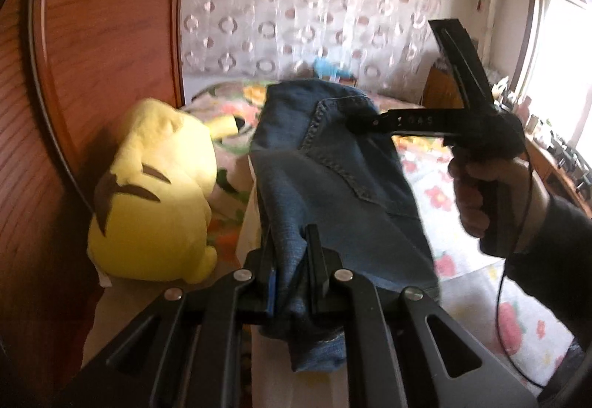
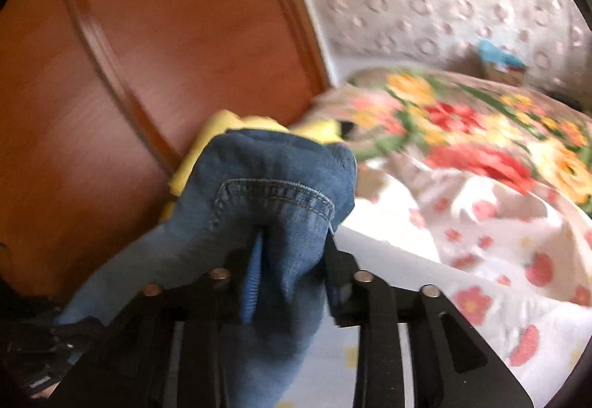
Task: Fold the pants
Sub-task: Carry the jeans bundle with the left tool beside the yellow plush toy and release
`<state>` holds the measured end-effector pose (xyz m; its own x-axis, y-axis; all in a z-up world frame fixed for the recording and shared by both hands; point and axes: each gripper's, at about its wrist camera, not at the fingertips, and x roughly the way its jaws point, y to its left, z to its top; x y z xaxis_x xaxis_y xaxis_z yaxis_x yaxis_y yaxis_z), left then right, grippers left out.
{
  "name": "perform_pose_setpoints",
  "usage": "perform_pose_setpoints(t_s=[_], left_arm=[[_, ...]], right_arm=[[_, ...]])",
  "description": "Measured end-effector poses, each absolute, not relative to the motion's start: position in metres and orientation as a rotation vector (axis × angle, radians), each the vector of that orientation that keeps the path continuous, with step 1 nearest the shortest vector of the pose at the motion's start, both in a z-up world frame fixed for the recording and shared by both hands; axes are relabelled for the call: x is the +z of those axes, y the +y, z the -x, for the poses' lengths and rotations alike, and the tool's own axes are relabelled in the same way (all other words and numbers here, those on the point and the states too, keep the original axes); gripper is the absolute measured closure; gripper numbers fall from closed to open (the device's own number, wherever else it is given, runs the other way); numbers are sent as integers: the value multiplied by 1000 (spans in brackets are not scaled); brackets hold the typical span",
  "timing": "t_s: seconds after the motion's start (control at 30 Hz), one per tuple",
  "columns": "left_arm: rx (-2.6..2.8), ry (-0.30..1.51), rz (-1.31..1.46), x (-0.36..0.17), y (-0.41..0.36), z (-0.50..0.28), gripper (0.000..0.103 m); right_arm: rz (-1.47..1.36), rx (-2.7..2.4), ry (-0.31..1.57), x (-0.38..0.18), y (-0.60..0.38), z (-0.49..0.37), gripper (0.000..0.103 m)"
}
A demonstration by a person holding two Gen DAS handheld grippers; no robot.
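Bed with floral sheet [image 1: 481,223] fills the 3–5 o'clock side of both views, wood headboard [image 1: 92,74] at 9–11 o'clock. Jeans [image 1: 333,186] hang at centre frame, lifted off the sheet and stretched between both tools, back pocket stitching facing up. Yellow plush toy [image 1: 155,193] sits at 9 o'clock in the left view, just beside the denim, maybe brushing it. Left gripper [image 1: 292,282] is clamped tight on a bunched fold at 6 o'clock. Right gripper [image 2: 292,278], held in a hand [image 1: 484,193], has denim between its jaws, but they stand noticeably apart; motion blur means I cannot tell whether the pads actually press. Denim looks heavy for cloth, limp but thick, with good friction and nothing fragile. It'll sag and swing between grips. Best holds: waistband or double-stitched seams, where layers stack and won't slide out.
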<state>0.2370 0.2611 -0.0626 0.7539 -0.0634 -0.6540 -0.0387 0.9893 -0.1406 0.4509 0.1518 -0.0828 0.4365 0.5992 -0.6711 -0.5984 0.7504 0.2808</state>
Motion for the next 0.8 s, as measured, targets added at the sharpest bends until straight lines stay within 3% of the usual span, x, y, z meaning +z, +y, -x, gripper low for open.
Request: perform_pose_setpoints(t_s=[0.03, 0.1, 0.23, 0.33, 0.5, 0.8], left_arm=[[-10, 733, 151, -71, 262, -240, 93], [6, 757, 143, -81, 262, -245, 92], [19, 789, 158, -92, 261, -247, 89], [33, 786, 187, -95, 262, -245, 85], [42, 778, 217, -93, 262, -237, 81], [82, 687, 163, -51, 245, -197, 72]], right_arm=[[25, 706, 843, -88, 148, -453, 56], [69, 638, 797, -86, 142, -450, 48], [69, 640, 731, -76, 133, -449, 48], [140, 669, 774, -87, 147, -450, 61], [137, 625, 827, -101, 144, -449, 61], [141, 667, 718, -48, 98, -370, 61]])
